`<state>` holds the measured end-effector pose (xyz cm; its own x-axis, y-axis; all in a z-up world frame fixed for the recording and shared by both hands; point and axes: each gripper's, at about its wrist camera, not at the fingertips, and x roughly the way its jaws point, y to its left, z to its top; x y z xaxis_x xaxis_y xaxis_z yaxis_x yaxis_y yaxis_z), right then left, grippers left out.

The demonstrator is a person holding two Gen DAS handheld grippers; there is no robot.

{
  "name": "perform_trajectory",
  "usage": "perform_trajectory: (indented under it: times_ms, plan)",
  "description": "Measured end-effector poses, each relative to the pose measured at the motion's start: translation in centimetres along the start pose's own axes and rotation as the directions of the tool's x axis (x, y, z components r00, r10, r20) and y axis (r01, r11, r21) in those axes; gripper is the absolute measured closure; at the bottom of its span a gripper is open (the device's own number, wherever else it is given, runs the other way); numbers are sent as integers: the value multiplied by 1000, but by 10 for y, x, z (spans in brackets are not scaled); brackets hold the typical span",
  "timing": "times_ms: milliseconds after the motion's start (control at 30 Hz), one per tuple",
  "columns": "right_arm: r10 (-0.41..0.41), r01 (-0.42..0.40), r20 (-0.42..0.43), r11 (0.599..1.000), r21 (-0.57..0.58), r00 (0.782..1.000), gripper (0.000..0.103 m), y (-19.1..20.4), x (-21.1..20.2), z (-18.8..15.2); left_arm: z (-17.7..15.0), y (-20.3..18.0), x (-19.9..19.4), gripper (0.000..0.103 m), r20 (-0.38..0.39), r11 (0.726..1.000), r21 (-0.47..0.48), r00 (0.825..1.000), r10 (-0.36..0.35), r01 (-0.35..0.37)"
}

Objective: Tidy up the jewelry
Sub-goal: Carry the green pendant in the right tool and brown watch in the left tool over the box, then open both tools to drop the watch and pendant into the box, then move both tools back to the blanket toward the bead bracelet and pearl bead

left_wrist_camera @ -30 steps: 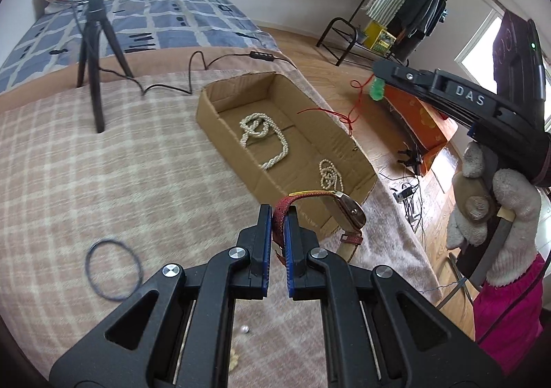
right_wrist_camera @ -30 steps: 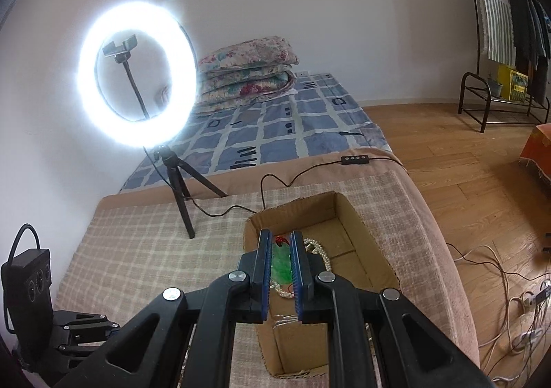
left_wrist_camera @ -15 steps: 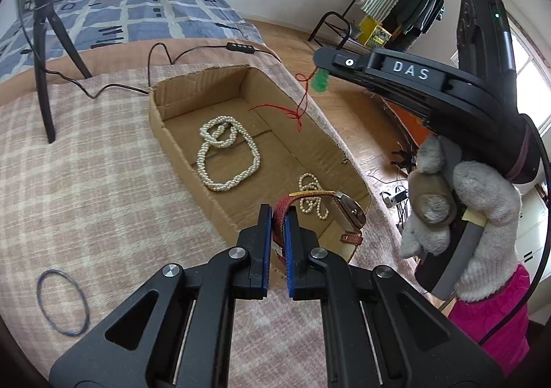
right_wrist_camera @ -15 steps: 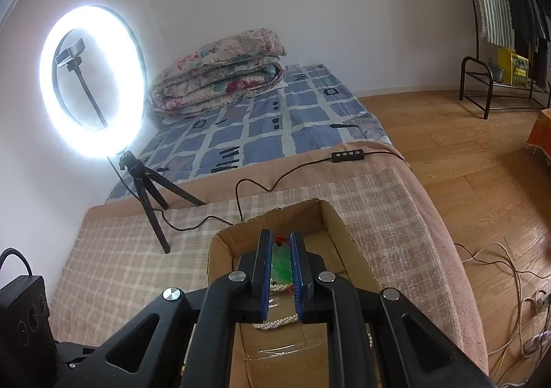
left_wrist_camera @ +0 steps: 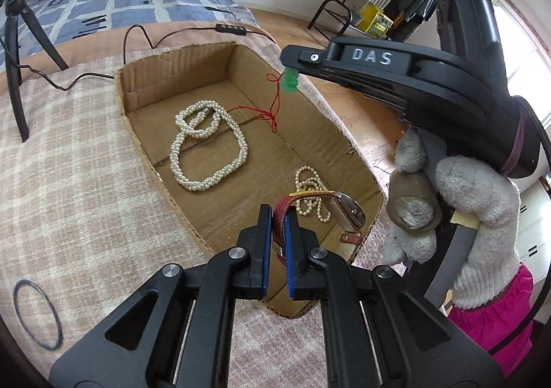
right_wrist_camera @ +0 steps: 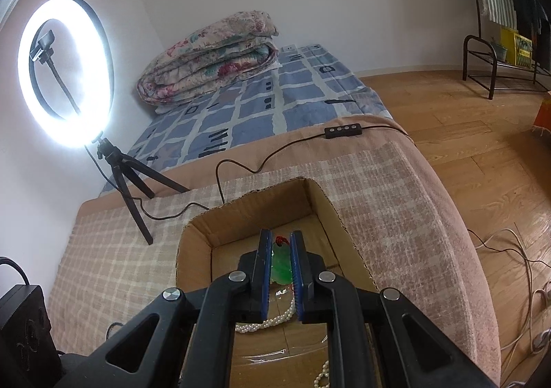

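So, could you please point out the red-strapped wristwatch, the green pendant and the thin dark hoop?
Red-strapped wristwatch (left_wrist_camera: pixel 351 214): left wrist view, on its face.
Green pendant (right_wrist_camera: pixel 280 267): right wrist view, on its body.
Thin dark hoop (left_wrist_camera: pixel 20 314): left wrist view, on its left edge.

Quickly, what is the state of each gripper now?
Left gripper: shut on the red-strap watch.
Right gripper: shut on the green pendant, red cord hanging.

Black gripper (left_wrist_camera: pixel 278 233), blue pads, silver screws; grey glove (left_wrist_camera: pixel 458 215), seemingly knitted.
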<state>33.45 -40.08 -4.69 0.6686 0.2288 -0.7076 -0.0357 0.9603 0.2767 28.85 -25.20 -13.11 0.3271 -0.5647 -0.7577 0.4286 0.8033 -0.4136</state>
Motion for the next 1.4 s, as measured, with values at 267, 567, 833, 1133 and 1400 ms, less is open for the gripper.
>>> perform_trajectory:
  times_ms: [267,567,833,1133,1400]
  plan:
    - [-1,1,-13,1000,5,1000,72,-3,8,-5,-1,-2,5,79,4,1000,18,1000,6,-6]
    - [-116,115,53,993,19,992,7,-4,-4,-1,-4,-7,-4,35,47,996,58,997,58,-61]
    - [-171,171,60,985,10,983,2,-2,-10,0,-4,-8,-12,34,50,995,57,996,77,-80]
    - [-180,180,92,984,16,979,2,7,-38,3,-12,-9,-43,34,77,991,76,992,105,-111]
    - [-192,194,147,981,2,970,2,28,-83,7,-26,1,-96,34,117,983,75,980,158,-167]
